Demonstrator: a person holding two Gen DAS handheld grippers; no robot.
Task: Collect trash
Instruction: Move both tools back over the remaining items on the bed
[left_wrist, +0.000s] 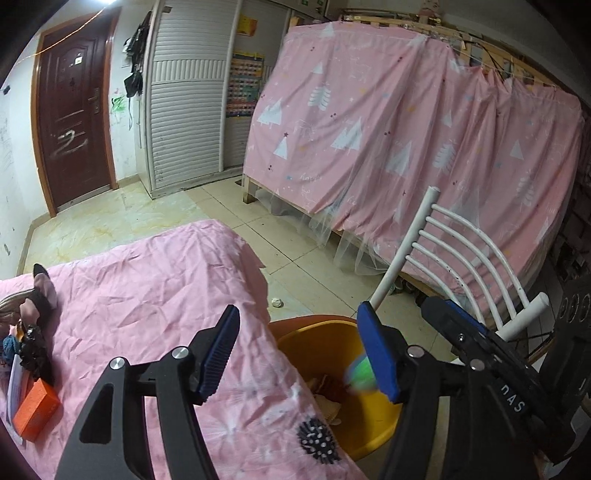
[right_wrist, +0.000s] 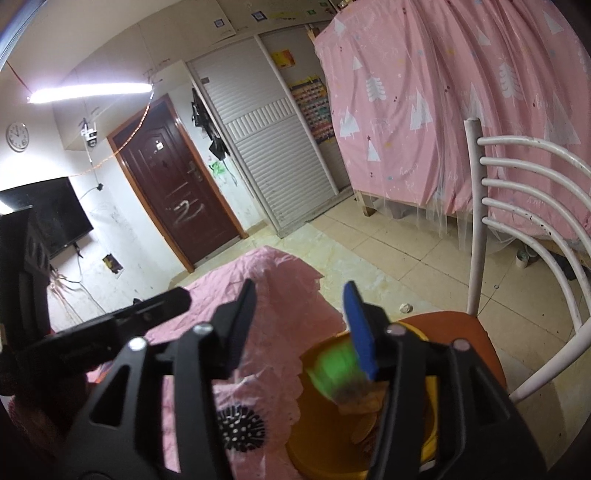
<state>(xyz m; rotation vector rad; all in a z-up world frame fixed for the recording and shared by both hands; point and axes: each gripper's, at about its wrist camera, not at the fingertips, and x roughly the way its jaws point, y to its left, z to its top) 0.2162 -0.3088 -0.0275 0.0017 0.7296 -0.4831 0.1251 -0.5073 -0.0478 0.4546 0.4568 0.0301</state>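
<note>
Left hand-held gripper parted, blurred green trash — orientation unclear, over yellow bin

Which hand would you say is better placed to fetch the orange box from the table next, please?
Probably the left. The orange box lies on the pink tablecloth at that side, beside the left gripper, whose jaws stand open and empty. The right gripper hangs over the yellow bin, further away.

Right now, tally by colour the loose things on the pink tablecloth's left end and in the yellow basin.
Orange: 1, the orange box
Black: 1, the black crumpled wrapper
Blue: 1, the blue yarn ball
Green: 1, the blurred green item over the yellow basin
Total: 4
</note>
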